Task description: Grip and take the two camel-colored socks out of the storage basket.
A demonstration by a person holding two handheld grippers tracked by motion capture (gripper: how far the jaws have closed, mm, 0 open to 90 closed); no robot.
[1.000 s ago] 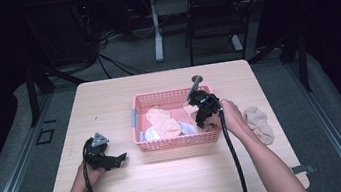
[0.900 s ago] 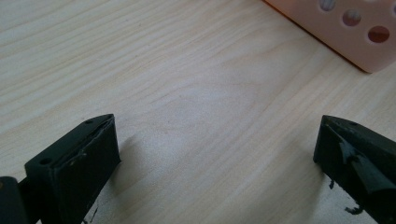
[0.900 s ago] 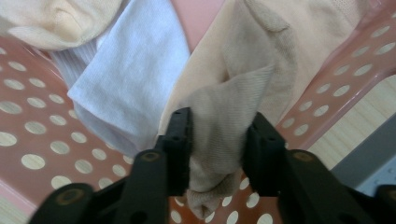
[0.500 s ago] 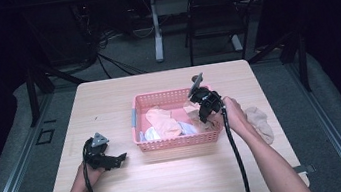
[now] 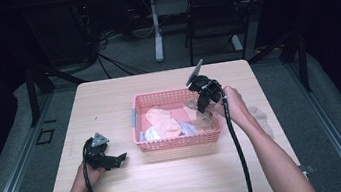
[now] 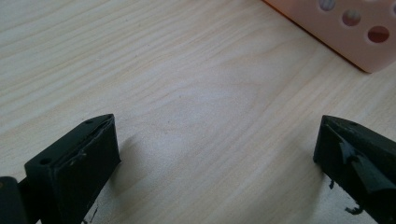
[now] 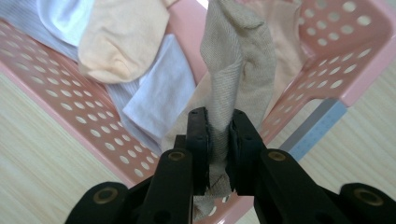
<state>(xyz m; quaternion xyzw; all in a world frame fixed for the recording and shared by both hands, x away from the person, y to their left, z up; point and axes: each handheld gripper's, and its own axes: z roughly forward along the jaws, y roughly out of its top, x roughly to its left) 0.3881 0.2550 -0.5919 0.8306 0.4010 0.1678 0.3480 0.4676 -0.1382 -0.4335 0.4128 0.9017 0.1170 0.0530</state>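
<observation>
A pink perforated basket (image 5: 180,142) stands mid-table with several socks in it. My right gripper (image 5: 204,107) hangs over its right end, its jaws having just closed on a tan sock (image 5: 203,119). In the right gripper view the gripper (image 7: 218,135) is shut on the tan sock (image 7: 238,56), which hangs stretched above the basket (image 7: 355,51). A peach sock (image 7: 123,37) and a pale blue sock (image 7: 159,93) lie inside. My left gripper (image 5: 117,159) rests open on the table left of the basket, with bare wood between its jaws (image 6: 217,135).
Another tan sock (image 5: 263,113) lies on the table just right of the basket, partly behind the right hand. A corner of the basket (image 6: 345,32) shows ahead of the left gripper. A dark chair (image 5: 218,18) stands beyond the table's far edge.
The right gripper has risen over the basket's right end, drawing the tan sock up with it. The left gripper has stayed put.
</observation>
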